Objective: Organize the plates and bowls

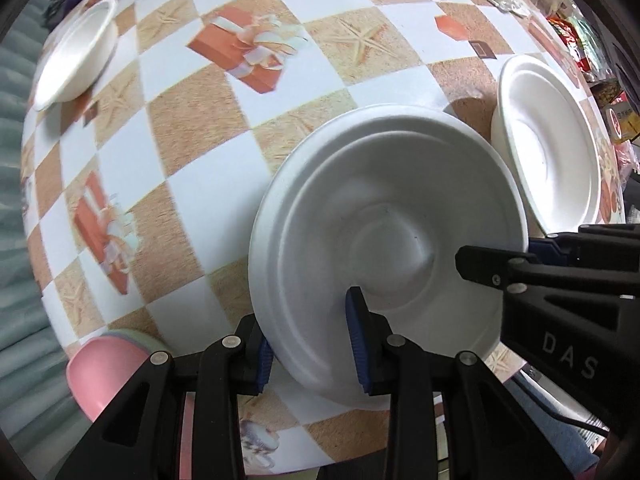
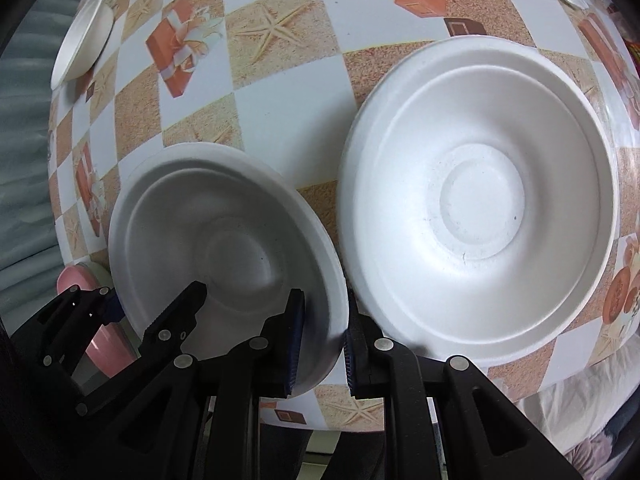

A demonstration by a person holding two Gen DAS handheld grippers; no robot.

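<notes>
A white foam bowl (image 1: 384, 240) is tilted above the table near its front edge, also in the right wrist view (image 2: 208, 224). My left gripper (image 1: 312, 344) straddles its near-left rim, one pad inside, one outside. My right gripper (image 2: 320, 344) straddles its right rim; it shows in the left wrist view (image 1: 504, 258) too. A second white bowl (image 2: 480, 208) sits upright just right of it, seen in the left view (image 1: 548, 144). A third white bowl (image 1: 76, 56) lies at the far left edge.
A pink bowl (image 1: 104, 376) on stacked pastel bowls sits at the near-left table edge. The checkered tablecloth (image 1: 224, 128) has starfish and gift prints. Packets and clutter (image 1: 576, 28) line the far right. A grey curtain hangs left.
</notes>
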